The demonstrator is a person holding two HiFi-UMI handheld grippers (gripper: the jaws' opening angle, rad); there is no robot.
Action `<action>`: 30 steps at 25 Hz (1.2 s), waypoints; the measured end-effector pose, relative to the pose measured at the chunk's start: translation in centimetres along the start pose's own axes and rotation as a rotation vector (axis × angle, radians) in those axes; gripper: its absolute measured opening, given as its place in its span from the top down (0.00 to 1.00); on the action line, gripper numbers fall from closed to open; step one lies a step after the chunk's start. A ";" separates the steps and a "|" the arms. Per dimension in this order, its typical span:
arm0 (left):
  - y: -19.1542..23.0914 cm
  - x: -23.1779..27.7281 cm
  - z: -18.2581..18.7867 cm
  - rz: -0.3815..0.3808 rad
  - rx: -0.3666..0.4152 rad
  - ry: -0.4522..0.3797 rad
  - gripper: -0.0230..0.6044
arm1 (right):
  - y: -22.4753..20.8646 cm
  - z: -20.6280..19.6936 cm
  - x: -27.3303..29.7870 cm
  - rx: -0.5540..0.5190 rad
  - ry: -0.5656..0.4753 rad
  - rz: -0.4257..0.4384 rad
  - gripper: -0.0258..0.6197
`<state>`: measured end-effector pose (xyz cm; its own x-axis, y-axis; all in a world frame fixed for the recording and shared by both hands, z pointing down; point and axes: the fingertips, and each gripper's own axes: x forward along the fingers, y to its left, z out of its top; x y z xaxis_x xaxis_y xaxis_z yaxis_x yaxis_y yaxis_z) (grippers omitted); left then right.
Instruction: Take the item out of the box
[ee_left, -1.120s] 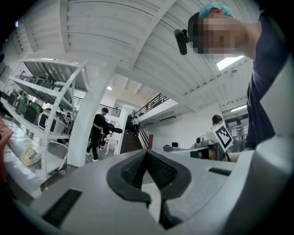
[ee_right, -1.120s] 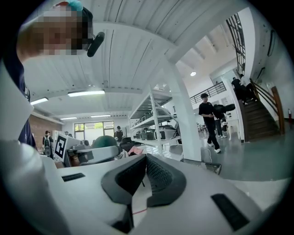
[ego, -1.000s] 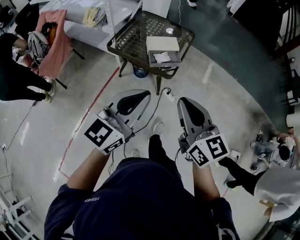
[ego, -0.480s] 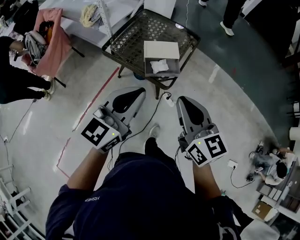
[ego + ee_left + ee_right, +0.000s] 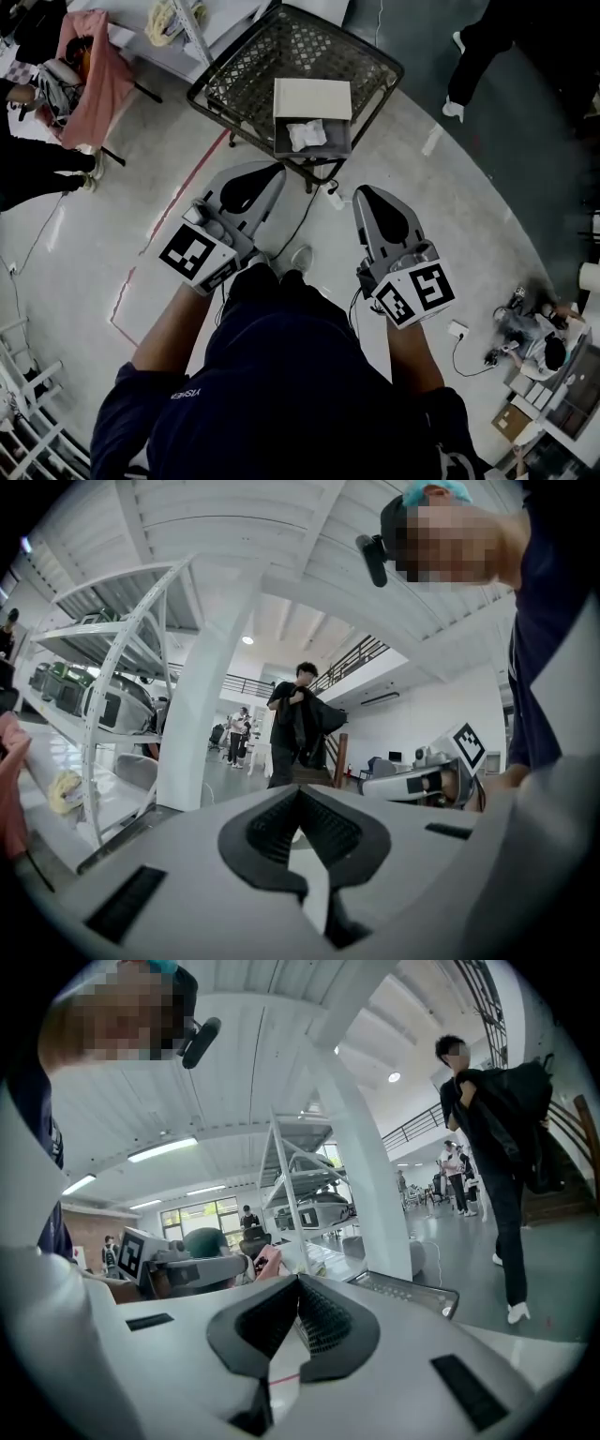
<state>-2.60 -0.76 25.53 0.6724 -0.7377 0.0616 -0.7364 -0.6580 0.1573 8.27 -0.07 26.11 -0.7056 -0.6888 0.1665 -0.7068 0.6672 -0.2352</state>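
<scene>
An open white box (image 5: pixel 312 97) stands on a dark mesh table (image 5: pixel 244 80) ahead of me, its grey tray pulled out toward me. A white packet (image 5: pixel 306 134) lies in that tray. My left gripper (image 5: pixel 272 172) is held over the floor short of the table, jaws shut and empty; its own view (image 5: pixel 300 789) looks up at the room. My right gripper (image 5: pixel 364 193) is level with it, also shut and empty (image 5: pixel 300 1281). Both are well apart from the box.
A power strip and cable (image 5: pixel 332 196) lie on the floor below the table's near edge. A red tape line (image 5: pixel 178 211) runs along the floor at left. A pink cloth (image 5: pixel 89 66) hangs at far left. People stand and walk around (image 5: pixel 478 47).
The table and box have come closer and shifted toward the middle as I step forward. Both grippers keep the same shut pose in front of me.
</scene>
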 end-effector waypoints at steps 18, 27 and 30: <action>10.0 10.1 -7.4 -0.120 0.020 0.201 0.95 | -7.4 -1.6 9.2 0.089 0.077 -0.101 0.92; 15.9 16.1 -15.7 -0.295 0.154 0.415 0.87 | -11.6 -4.5 14.8 0.165 0.161 -0.182 0.92; 16.6 17.2 -20.0 -0.349 0.170 0.513 0.81 | -12.6 -6.1 15.6 0.196 0.199 -0.206 0.92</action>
<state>-1.70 -21.35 48.90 0.7940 -0.3373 0.5057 -0.4410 -0.8923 0.0971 5.93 -17.48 37.54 -0.5590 -0.7215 0.4086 -0.8257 0.4393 -0.3539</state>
